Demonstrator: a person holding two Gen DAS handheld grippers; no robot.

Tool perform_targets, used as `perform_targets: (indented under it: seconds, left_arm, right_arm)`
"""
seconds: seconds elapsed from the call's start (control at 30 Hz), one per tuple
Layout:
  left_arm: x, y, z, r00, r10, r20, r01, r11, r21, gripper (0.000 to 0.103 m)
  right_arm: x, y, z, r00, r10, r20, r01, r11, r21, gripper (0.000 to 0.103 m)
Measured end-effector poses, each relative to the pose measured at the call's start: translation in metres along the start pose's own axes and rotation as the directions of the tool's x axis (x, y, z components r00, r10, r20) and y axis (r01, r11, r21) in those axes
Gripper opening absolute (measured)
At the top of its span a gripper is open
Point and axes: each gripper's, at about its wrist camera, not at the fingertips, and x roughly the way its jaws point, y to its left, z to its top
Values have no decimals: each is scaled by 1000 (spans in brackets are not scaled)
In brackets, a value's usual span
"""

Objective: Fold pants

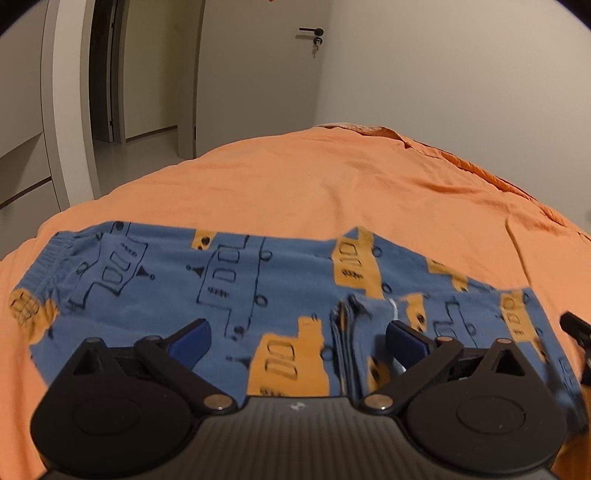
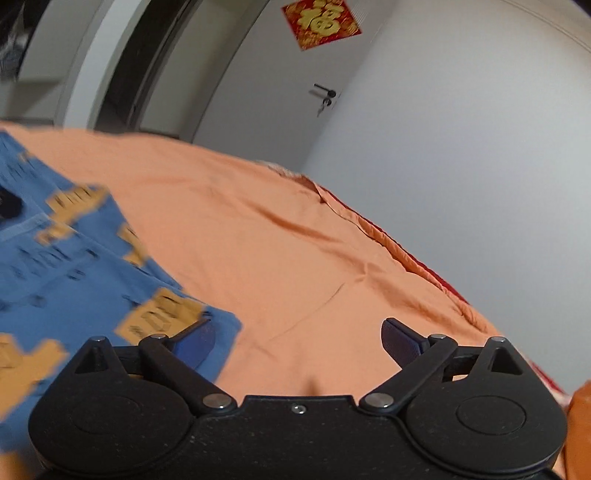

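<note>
Orange bedsheet (image 1: 332,184) under blue pants (image 1: 221,288), both grippers (image 1: 297,341) (image 2: 297,339) wide – red door decoration (image 2: 321,22) only right view

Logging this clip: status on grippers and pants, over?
Left gripper open, over pants. Right gripper open, at pants' edge. Pants partly folded on orange bedsheet. Nothing in the way.

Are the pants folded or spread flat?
Partly folded: the blue pants have one end doubled over, layered edges showing, on the orange bedsheet.
</note>
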Motion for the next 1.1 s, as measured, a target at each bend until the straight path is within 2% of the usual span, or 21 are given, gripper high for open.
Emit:
perform_targets:
  seconds: [0.07,0.13,0.2,0.23,0.33,0.43,0.57,0.73,0.83,0.93,1.03,1.1]
  left_arm:
    - [-4,-8,-9,1000,21,5,-21,998,55,102]
    - [-5,-13,-17,998,53,17,-54,994,92,103]
    - [-9,-14,-18,998,57,16,-58,995,81,102]
    - [-11,-13,-17,998,59,12,-60,995,78,102]
    - [-22,-4,-15,997,77,-7,-76,996,51,103]
    - [-30,9,-12,996,70,-48,-71,997,-20,103]
    - [-40,25,-10,989,86,-122,-103,985,-139,103]
    - [-47,44,-6,985,57,-166,-95,967,-235,103]
    - [-48,53,-4,984,58,-169,-100,962,-254,103]
    - [-56,65,1,985,69,-160,-112,953,-280,103]
    - [-69,84,7,993,76,-93,-100,952,-288,103]
    - [-75,98,7,991,125,-49,-134,947,-291,103]
  right_arm:
    - [-32,5,-10,1000,13,19,-14,1000,20,102]
    - [-54,21,-29,1000,-18,8,18,1000,-2,102]
    - [-54,37,-54,998,-62,-13,61,996,-57,102]
    - [-58,39,-58,996,-86,14,86,994,-69,102]
    - [-67,40,-48,990,-134,52,138,987,-79,102]
    - [-74,36,-38,992,-100,77,103,994,-44,102]
    - [-58,52,-41,998,-54,-24,52,994,-92,102]
    - [-61,50,-38,998,-57,-16,56,995,-78,102]
    - [-71,45,-27,999,-38,29,40,998,-49,102]
    - [-72,49,-11,997,8,71,-2,997,-83,102]
    - [-61,58,13,988,112,105,-100,988,-116,102]
    - [-50,66,32,974,192,123,-177,977,-123,102]
